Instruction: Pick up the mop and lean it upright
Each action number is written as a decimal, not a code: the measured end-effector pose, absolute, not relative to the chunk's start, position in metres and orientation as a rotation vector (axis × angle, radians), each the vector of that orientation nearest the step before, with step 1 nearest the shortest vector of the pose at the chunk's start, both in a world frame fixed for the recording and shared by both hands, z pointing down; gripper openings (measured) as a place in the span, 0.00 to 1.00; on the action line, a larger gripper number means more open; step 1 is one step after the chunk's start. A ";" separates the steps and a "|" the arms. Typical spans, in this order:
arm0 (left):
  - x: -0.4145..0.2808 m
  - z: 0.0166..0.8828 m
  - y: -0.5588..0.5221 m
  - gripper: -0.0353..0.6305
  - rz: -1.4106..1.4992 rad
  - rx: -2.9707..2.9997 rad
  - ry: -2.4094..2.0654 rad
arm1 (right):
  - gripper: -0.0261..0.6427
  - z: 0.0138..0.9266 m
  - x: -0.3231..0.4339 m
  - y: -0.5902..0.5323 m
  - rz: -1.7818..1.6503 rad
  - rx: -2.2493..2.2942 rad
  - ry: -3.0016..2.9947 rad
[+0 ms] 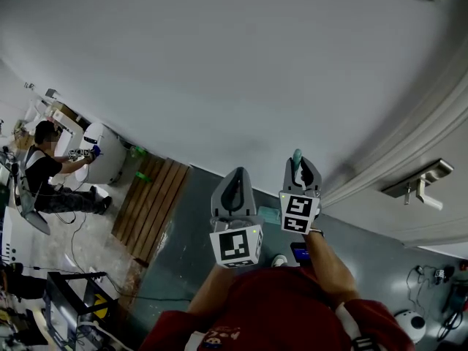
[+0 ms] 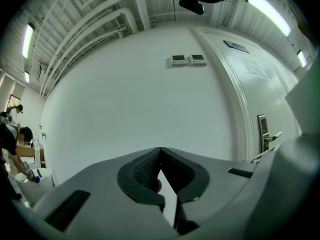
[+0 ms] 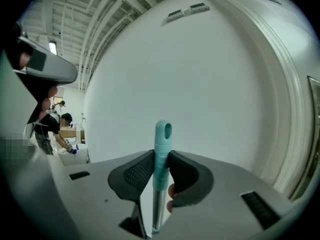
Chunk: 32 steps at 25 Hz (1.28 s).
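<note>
The right gripper (image 3: 161, 158) pinches the mop handle (image 3: 162, 136) just below its teal cap. The handle stands upright between the pads, with the cap's hanging eye above the jaw tips. The left gripper (image 2: 160, 150) is pressed together at the tips with nothing between them.

A bare white wall (image 1: 219, 64) faces both grippers at 12 o'clock, carrying two control panels (image 2: 188, 60). In the head view:
- 3 o'clock: door (image 1: 439, 123) with lever handle (image 1: 423, 186).
- 9 o'clock: wooden slat panel (image 1: 150, 207) on the floor, with a seated person (image 1: 44, 180) beyond it.
</note>
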State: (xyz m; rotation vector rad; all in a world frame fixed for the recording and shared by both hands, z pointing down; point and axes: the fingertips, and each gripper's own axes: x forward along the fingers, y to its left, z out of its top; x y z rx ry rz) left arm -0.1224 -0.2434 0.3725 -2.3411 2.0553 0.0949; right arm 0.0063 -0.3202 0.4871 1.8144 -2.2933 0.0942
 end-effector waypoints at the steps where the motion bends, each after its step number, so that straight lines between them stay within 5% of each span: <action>1: -0.123 0.373 -0.243 0.07 0.095 -2.339 2.055 | 0.20 0.488 0.006 -0.327 0.095 1.820 -2.286; 20: -0.133 0.375 -0.247 0.07 0.122 -2.318 2.076 | 0.20 0.494 0.015 -0.375 0.116 1.871 -2.244; 24: -0.133 0.373 -0.248 0.07 0.128 -2.325 2.071 | 0.34 0.492 0.004 -0.371 0.118 1.787 -2.326; 32: -0.132 0.383 -0.251 0.07 0.080 -2.331 2.065 | 0.34 0.489 0.005 -0.365 0.123 1.769 -2.351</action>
